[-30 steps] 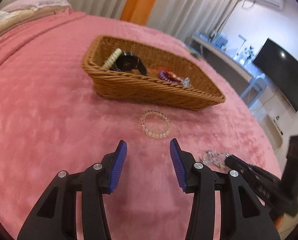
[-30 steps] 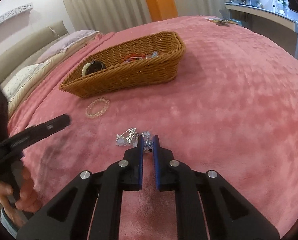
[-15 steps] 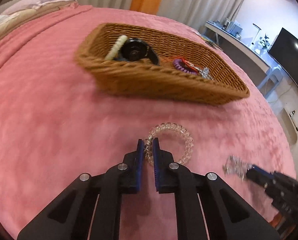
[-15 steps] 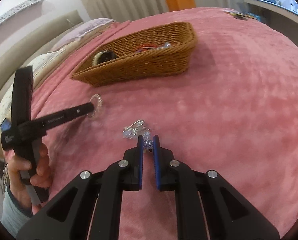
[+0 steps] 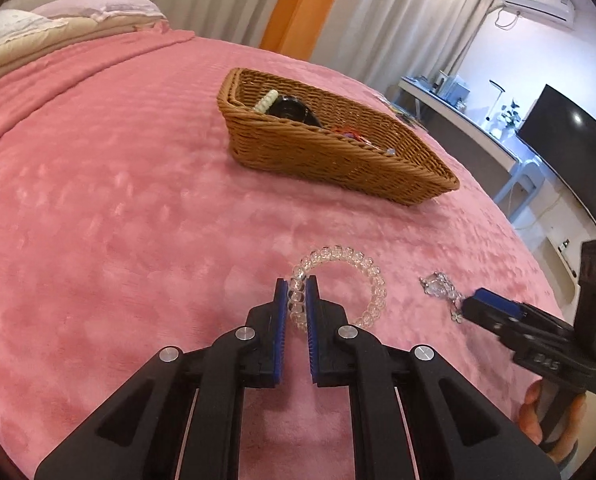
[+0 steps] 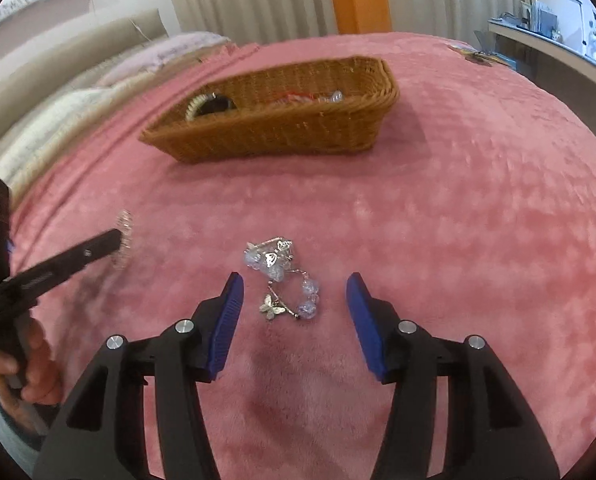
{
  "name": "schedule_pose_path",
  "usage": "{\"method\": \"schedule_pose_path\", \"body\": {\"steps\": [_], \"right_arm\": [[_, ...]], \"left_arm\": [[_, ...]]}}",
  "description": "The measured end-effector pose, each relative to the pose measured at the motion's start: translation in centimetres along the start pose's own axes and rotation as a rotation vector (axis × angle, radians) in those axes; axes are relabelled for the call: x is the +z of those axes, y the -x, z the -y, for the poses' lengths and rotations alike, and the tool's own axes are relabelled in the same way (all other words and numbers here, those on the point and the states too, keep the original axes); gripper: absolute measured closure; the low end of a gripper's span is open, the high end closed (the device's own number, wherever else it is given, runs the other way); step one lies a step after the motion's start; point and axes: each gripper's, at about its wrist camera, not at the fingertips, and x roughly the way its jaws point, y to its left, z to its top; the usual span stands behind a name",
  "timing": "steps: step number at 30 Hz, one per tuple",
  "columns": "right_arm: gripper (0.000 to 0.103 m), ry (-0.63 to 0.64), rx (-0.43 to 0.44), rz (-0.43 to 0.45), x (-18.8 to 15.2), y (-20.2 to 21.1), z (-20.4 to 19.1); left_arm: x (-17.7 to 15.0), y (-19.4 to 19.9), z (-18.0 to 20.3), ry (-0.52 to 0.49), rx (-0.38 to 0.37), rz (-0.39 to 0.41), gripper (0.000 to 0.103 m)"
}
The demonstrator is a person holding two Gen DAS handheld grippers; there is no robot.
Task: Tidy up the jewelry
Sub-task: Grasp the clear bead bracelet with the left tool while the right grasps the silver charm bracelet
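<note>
My left gripper (image 5: 296,287) is shut on a clear beaded bracelet (image 5: 363,265), pinching its near-left side just above the pink bedspread. In the right wrist view the same gripper (image 6: 118,240) shows from the side with the bracelet (image 6: 124,236) blurred at its tip. My right gripper (image 6: 294,284) has its jaws opening; a silver butterfly bracelet with pale blue beads (image 6: 284,276) lies loose on the bedspread between them, untouched by the pads. It also shows in the left wrist view as a small silver heap (image 5: 437,285) at the right gripper's tip (image 5: 483,300).
A wicker basket (image 5: 337,156) (image 6: 282,136) stands further back on the bed, holding a black watch, a cream bracelet and colourful pieces. Pillows lie at the far left. A desk and a TV stand beyond the bed's right edge. A hand holds each gripper's handle.
The left gripper closed on the clear bracelet and has drawn back from the basket with it. The right gripper, shut on the butterfly bracelet before, has opened and the bracelet lies free.
</note>
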Motion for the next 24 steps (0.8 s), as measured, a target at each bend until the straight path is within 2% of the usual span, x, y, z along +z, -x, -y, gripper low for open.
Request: {"method": "schedule_pose_path", "body": {"steps": [5, 6, 8, 10, 12, 18, 24], "right_arm": [[0.054, 0.066, -0.071, -0.019, 0.9, -1.4, -1.6], [0.061, 0.09, -0.087, -0.038, 0.9, -2.0, -2.1], [0.068, 0.121, -0.105, -0.05, 0.7, -2.4, -2.6], [0.085, 0.145, -0.079, -0.048, 0.4, -2.3, -2.9], [0.091, 0.155, -0.072, -0.041, 0.1, -2.1, -3.0], [0.094, 0.181, -0.054, 0.044, -0.1, -0.1, -3.8], [0.094, 0.137, -0.006, 0.123, 0.6, 3.0, -3.6]], "left_arm": [[-0.1, -0.2, 0.6, -0.033, 0.007, 0.006, 0.096], [-0.1, -0.2, 0.8, -0.041, 0.011, 0.008, 0.096], [-0.2, -0.2, 1.0, -0.048, 0.012, 0.009, 0.096], [-0.2, -0.2, 1.2, -0.049, 0.012, 0.009, 0.096], [-0.2, -0.1, 1.0, -0.052, 0.01, 0.012, 0.096], [-0.3, 0.8, 1.6, -0.088, 0.004, 0.059, 0.096], [0.0, 2.8, 2.3, -0.11, -0.038, 0.122, 0.096]]}}
